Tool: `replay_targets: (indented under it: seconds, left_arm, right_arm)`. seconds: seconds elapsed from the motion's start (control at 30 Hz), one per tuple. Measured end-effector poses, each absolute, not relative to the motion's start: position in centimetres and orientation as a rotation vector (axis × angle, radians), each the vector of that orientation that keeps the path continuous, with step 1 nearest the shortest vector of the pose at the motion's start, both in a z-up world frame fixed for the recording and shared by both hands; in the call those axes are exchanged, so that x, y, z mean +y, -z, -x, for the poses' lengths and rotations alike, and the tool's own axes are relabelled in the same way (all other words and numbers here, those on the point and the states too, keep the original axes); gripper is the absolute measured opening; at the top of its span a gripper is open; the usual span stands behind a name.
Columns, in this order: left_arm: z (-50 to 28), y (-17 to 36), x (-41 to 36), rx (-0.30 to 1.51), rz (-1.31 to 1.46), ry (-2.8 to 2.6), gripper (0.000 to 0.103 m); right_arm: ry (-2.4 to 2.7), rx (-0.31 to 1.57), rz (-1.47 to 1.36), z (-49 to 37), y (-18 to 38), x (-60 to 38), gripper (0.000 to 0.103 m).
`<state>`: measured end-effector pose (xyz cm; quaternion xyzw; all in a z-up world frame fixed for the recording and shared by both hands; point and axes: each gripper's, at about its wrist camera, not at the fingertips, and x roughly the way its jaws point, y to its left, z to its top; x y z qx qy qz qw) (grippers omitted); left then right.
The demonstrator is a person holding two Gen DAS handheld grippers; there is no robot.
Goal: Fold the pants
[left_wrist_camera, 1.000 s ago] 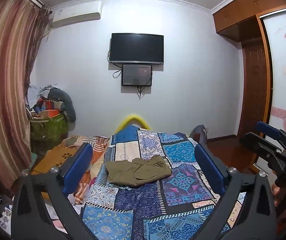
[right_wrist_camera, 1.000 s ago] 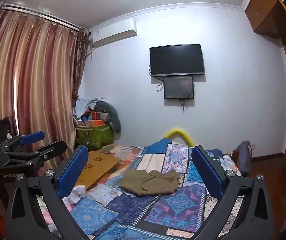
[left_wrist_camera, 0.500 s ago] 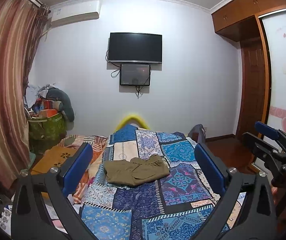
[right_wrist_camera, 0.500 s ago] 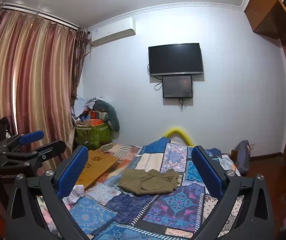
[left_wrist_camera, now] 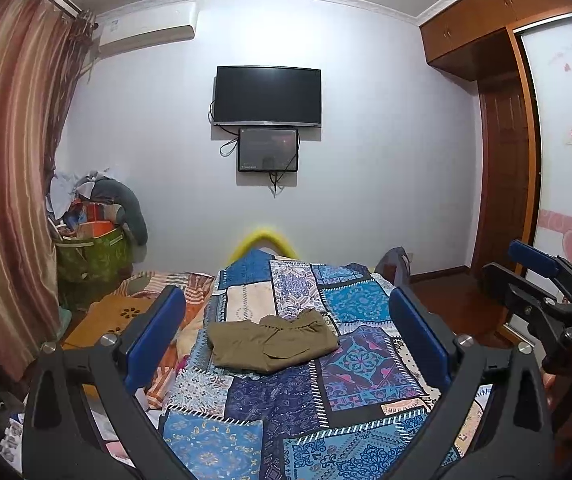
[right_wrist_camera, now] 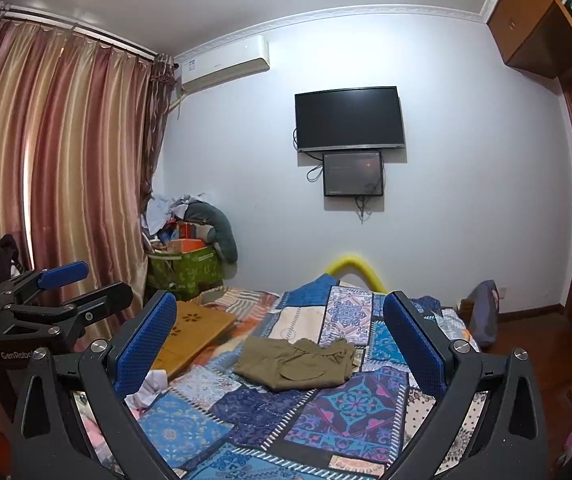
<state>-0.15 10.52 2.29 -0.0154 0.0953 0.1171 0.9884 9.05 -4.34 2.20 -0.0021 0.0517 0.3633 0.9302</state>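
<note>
Well, over on the left the left hand-held gripper (left_wrist_camera: 286, 336) hangs above the near end of the bed (left_wrist_camera: 370, 364), fingers spread wide and holding nothing. Between the two, well ahead of both, the olive pants (left_wrist_camera: 271, 342) lie in a compact, rumpled bundle on the patchwork quilt (right_wrist_camera: 350, 404), about mid-bed and touched by neither tool. To the right, the right hand-held gripper (right_wrist_camera: 279, 340) is likewise released and empty. I'd worry that a pinch from this far off catches only the top layer, or snags quilt along with cloth, so the bundle drags instead of folding; the loose waistband ruffle could also spring open. Readable writing: "GenRobot" on the left tool's body, seen from the right camera, and "DAS" on the right tool's.
</note>
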Motion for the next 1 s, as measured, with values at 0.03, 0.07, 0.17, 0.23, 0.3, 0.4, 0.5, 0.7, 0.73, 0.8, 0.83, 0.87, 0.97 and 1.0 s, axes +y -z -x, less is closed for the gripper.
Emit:
replay_targets:
  seconds: [0.03, 0.07, 0.17, 0.23, 0.3, 0.4, 0.5, 0.7, 0.73, 0.8, 0.83, 0.87, 0.97, 1.0]
  left_arm:
    - [0.16, -2.29, 10.52, 0.191, 0.030, -0.234, 0.103]
    - [0.14, -2.32, 10.51, 0.190, 0.030, -0.233, 0.103]
    - [0.11, -2.37, 10.43, 0.188, 0.028, -0.231, 0.103]
    - [0.07, -2.43, 10.33, 0.187, 0.026, -0.231, 0.103]
    - [0.05, -2.43, 10.24, 0.186, 0.024, -0.229, 0.103]
    - [0.03, -2.42, 10.15, 0.186, 0.021, -0.227, 0.103]
    - [0.00, -2.43, 10.12, 0.187, 0.021, -0.225, 0.103]
    - [0.02, -2.48, 10.20, 0.189, 0.025, -0.220, 0.103]
    - [0.04, -2.49, 10.23, 0.190, 0.025, -0.219, 0.103]
    - [-0.03, -2.45, 10.20, 0.190, 0.026, -0.210, 0.103]
    - [-0.10, -2.45, 10.18, 0.193, 0.027, -0.202, 0.103]
    - [-0.14, -2.46, 10.16, 0.195, 0.028, -0.192, 0.103]
    - [-0.21, -2.47, 9.98, 0.192, 0.025, -0.191, 0.103]
    - [-0.21, -2.48, 9.92, 0.190, 0.023, -0.192, 0.103]
  right_arm:
    - [-0.743, 0.105, 0.004, -9.09, -2.15, -4.33, 0.103]
    - [-0.743, 0.105, 0.004, -9.11, -2.14, -4.32, 0.103]
    - [-0.746, 0.108, 0.004, -9.13, -2.15, -4.32, 0.103]
    - [-0.743, 0.110, 0.006, -9.17, -2.08, -4.32, 0.103]
    - [-0.743, 0.111, 0.005, -9.13, -1.99, -4.38, 0.103]
    - [-0.742, 0.111, 0.001, -9.16, -1.94, -4.52, 0.103]
    - [-0.744, 0.115, -0.005, -9.21, -1.90, -4.60, 0.103]
    - [-0.742, 0.115, -0.001, -9.10, -1.91, -4.55, 0.103]
    - [-0.741, 0.114, -0.002, -9.12, -1.88, -4.54, 0.103]
    - [-0.742, 0.115, -0.002, -9.13, -1.86, -4.53, 0.103]
    - [-0.742, 0.116, 0.000, -9.11, -1.83, -4.55, 0.103]
    - [-0.741, 0.117, 0.001, -9.11, -1.84, -4.54, 0.103]
    - [-0.739, 0.115, 0.005, -9.03, -1.80, -4.50, 0.103]
    - [-0.739, 0.116, 0.004, -9.02, -1.75, -4.54, 0.103]
